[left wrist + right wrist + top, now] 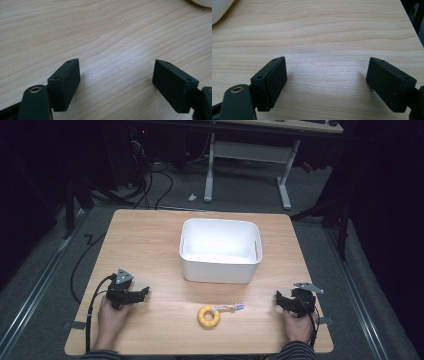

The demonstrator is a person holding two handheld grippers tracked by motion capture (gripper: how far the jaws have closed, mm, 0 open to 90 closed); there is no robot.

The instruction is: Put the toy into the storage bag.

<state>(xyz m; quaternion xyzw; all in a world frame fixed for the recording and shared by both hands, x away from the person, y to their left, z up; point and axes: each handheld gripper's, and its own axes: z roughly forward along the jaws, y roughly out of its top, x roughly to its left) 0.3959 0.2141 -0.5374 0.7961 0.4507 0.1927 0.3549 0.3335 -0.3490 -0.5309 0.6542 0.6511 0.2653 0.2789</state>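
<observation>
While both hands rest at the bench's (150, 245) near edge, the left tool (131, 295) and right tool (289, 302) stand spread, pinching nothing. Between them lies the yellow ring toy (208, 316); beyond it stands the white bin (220, 267).

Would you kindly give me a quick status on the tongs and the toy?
Left tongs open, empty. Right tongs open, empty. Yellow ring toy lies between them, before the white tub. Nothing in the way.

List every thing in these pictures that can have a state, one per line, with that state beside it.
White plastic bin: upright, open-topped, nothing visible inside.
Yellow ring toy with coloured rope tail: lying flat on the table, untouched.
Left gripper: open, nothing between the jaws.
Right gripper: open, nothing between the jaws.
</observation>
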